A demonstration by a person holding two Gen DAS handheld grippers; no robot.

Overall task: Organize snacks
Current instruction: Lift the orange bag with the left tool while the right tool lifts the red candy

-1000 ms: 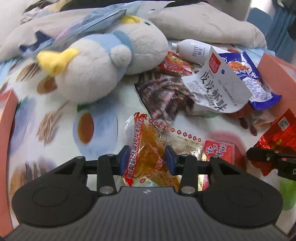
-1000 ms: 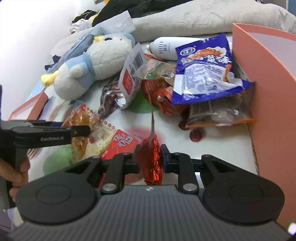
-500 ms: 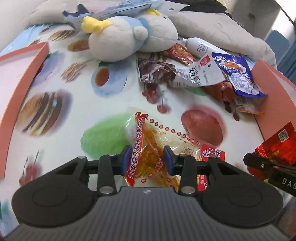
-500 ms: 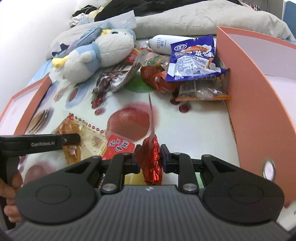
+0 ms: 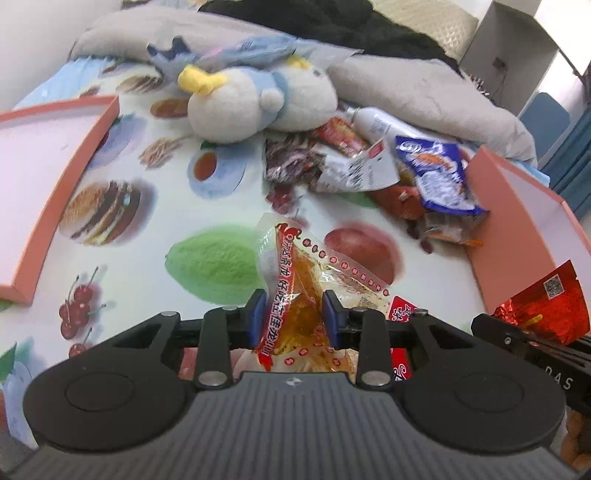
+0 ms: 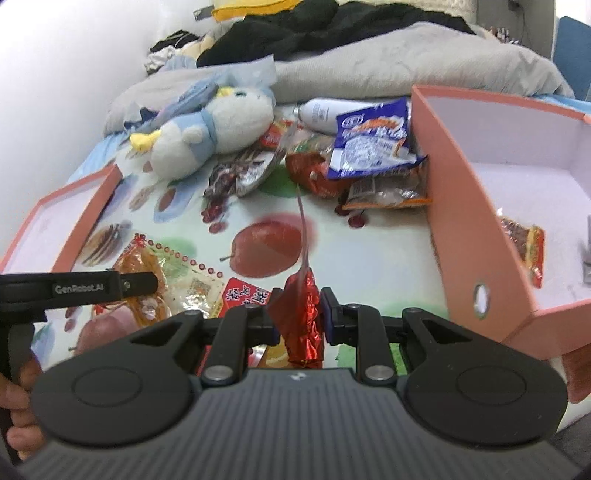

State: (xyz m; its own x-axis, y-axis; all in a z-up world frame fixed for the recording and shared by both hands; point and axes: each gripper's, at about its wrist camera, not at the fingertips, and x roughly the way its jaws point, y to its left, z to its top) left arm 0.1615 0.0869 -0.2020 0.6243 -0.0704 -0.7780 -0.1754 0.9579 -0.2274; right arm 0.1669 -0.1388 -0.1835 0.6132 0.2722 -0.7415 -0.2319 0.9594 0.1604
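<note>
Holding two snacks above the fruit-print cloth [image 5: 155, 206], your left gripper [image 5: 293, 319] has its jaws, which have just been closing, clamped on the clear orange snack packet [image 5: 295, 284], while your right gripper [image 6: 299, 317] pinches the red foil packet [image 6: 303, 325]. Pink box [image 6: 443, 206] sits to your right, pink lid [image 5: 48, 206] left, and the snack pile [image 6: 365, 155] lies beyond.

A plain white wall [image 6: 55, 74] runs along the left, brightly lit. The surface is covered by a glossy cloth printed with fruit and burgers [image 5: 155, 229]. Behind it lies a rumpled grey quilt [image 6: 406, 59] with a heap of black clothing [image 5: 332, 22] on top. In the far right corner stands a white cabinet [image 5: 517, 44], with a blue chair back [image 5: 545, 114] beside it.
</note>
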